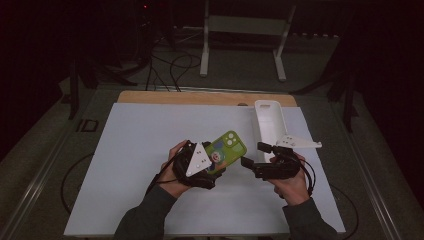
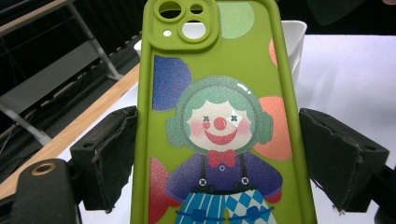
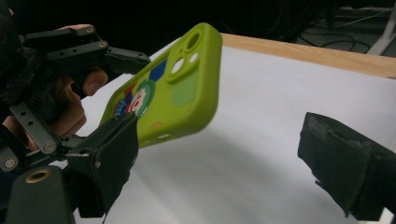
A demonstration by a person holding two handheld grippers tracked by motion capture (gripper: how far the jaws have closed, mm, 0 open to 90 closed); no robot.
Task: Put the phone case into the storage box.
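The bench spreads across the middle of the high view, covered by a big white sheet, with a strip of bare wood along its far edge. On the right side of that sheet, upper centre-right of the frame, lies a long white tray, standing end-on to the camera.

Now the main item: a lime-green phone case printed with a clown in blue checked trousers, just below centre of the high view and lifted off the sheet, camera cut-outs pointing to the upper right. The left gripper has it; in the left gripper view its black fingers sit on either side of the case, clamped on its long edges.

The right gripper sits lower right of centre, beside the case and apart from it. In the right gripper view its fingers stand wide and released, the tilted case beyond them, bare white sheet between.
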